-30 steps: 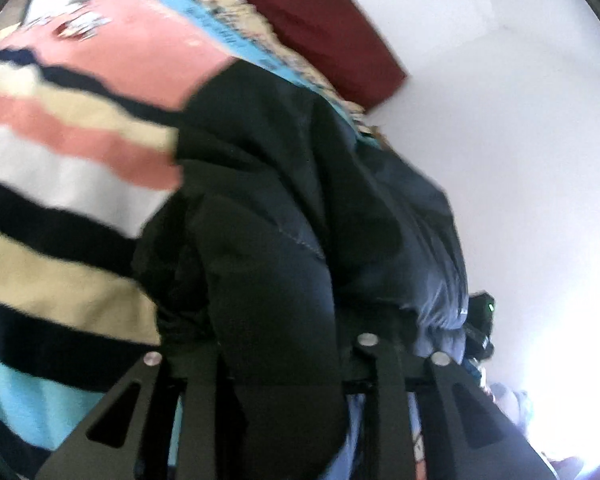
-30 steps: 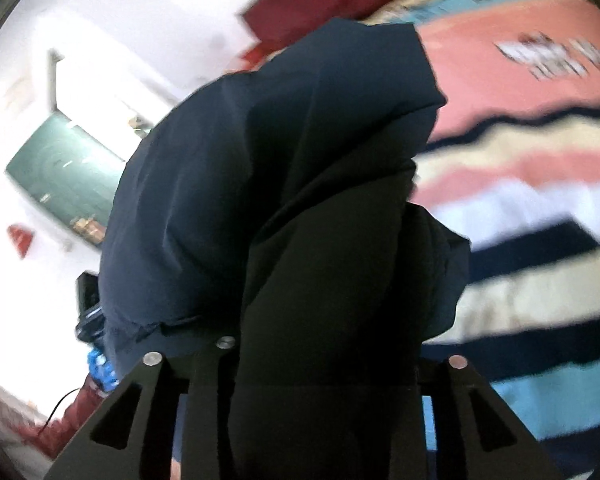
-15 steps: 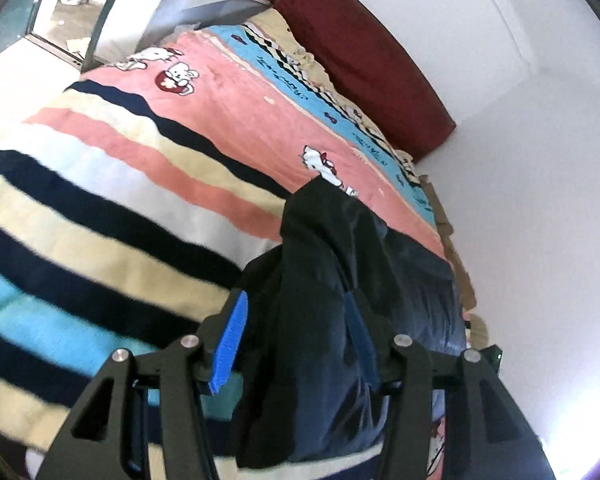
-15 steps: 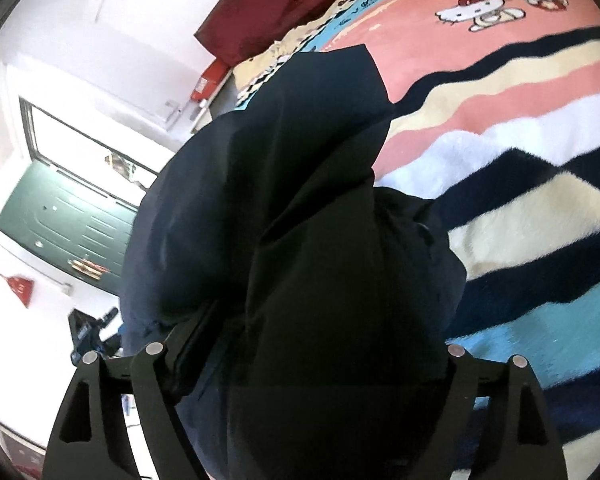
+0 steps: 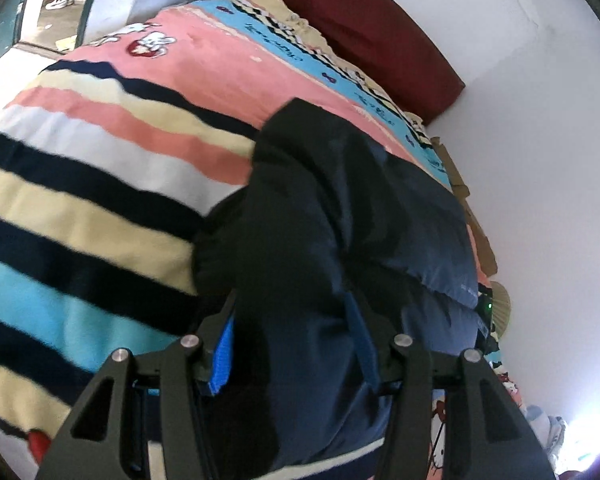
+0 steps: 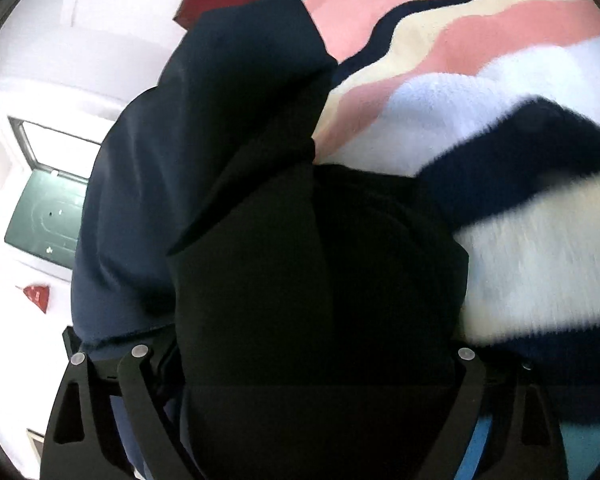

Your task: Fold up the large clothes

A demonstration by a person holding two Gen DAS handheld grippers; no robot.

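Observation:
A large dark navy jacket (image 5: 340, 220) lies bunched on a striped bed blanket (image 5: 80, 184). In the left wrist view my left gripper (image 5: 296, 340) has its jaws spread wide, with blue pads (image 5: 224, 356) showing on either side of a thick fold of the jacket that drapes between them. In the right wrist view the jacket (image 6: 220, 140) fills the middle and hides the fingertips of my right gripper (image 6: 312, 344); its jaws stand wide apart with the cloth hanging between them.
A dark red headboard cushion (image 5: 364, 28) runs along the far end of the bed against a white wall (image 5: 540, 160). A green door (image 6: 44, 220) and a window show at the left of the right wrist view. Clutter lies at the bed's right edge (image 5: 492, 308).
Both grippers went from shut on the jacket to jaws spread wide. The jacket dropped from hanging high to lying lower on the blanket, and the right gripper moved closer to the bed.

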